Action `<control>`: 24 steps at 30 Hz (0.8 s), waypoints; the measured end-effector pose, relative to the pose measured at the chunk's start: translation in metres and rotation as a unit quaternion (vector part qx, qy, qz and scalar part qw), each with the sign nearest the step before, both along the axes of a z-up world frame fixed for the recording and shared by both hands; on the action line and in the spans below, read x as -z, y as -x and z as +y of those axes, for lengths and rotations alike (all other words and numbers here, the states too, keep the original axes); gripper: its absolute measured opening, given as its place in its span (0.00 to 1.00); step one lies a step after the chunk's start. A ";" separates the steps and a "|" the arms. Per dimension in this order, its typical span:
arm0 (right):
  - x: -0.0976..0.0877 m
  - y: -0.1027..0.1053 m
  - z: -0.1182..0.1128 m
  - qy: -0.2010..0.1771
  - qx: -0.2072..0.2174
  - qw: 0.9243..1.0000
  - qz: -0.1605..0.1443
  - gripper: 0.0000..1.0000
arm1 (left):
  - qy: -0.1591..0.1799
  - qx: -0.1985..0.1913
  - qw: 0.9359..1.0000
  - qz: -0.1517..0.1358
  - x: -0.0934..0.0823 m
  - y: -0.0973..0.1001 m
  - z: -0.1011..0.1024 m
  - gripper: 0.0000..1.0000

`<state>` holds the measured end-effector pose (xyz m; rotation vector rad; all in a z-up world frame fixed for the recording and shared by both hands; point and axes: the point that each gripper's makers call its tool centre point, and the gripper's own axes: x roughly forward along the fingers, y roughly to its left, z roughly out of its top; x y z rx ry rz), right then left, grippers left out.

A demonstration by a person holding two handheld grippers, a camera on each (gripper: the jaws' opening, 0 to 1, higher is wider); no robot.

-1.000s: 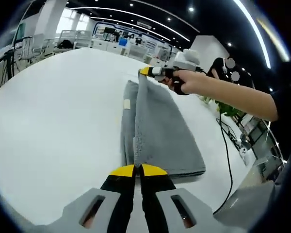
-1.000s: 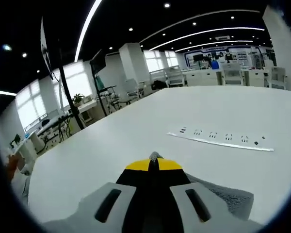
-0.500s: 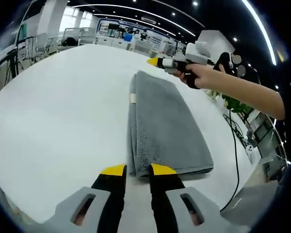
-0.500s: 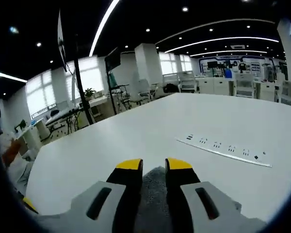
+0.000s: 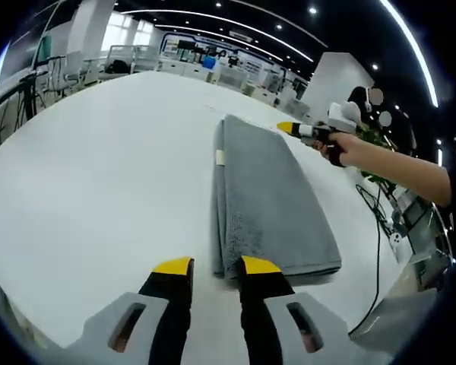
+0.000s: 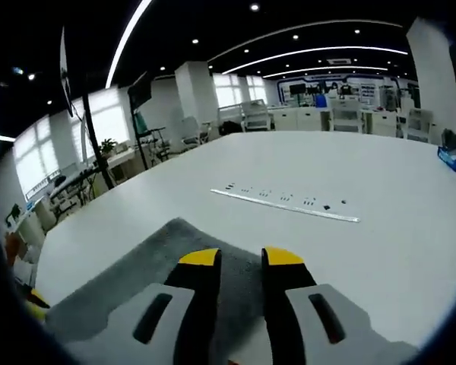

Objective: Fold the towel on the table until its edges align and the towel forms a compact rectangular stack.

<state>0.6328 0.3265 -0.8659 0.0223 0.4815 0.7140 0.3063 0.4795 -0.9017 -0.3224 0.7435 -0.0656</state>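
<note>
**Both claws standing apart over a folded grey towel**

The grey towel [image 5: 270, 199] is lying flat on the white surface [image 5: 99, 175] as a long folded rectangle, running away from the left claw [image 5: 216, 266] toward the far side of the left gripper view. Its layers are showing as stacked edges along the left side, where a small pale tag [image 5: 220, 157] is sticking out. The near short end of the towel is sitting just beyond the left claw's yellow tips; those jaws are standing apart with nothing between them, and whether they are touching the cloth cannot be told.

At the far right corner of the towel in that same view, the right claw [image 5: 287, 128] is pointing in from the right, held in a person's hand [image 5: 348, 148], with its yellow tip just beside the towel's edge.

In the right gripper view, the right claw [image 6: 239, 258] is hovering over the towel [image 6: 148, 262] with its jaws parted and gripping nothing, the grey cloth showing in the gap between them and spreading to the left. Beyond it, a long white power strip [image 6: 285, 205] is lying on the surface [image 6: 380, 205], well apart from the towel. Desks and chairs are standing in the background of the room.
</note>
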 end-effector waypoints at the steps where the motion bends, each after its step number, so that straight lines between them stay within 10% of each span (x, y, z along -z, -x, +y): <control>1: 0.004 0.000 -0.005 0.003 0.004 1.000 0.003 0.20 | 0.001 0.001 1.000 0.004 0.002 0.001 0.000 0.23; 14: 0.035 0.015 -0.009 0.008 0.018 0.999 0.051 0.12 | -0.017 0.025 0.999 0.009 0.009 0.000 -0.003 0.19; 24: 0.033 0.016 -0.015 0.043 -0.011 0.999 0.029 0.04 | -0.065 0.057 0.996 0.008 0.008 -0.003 -0.019 0.11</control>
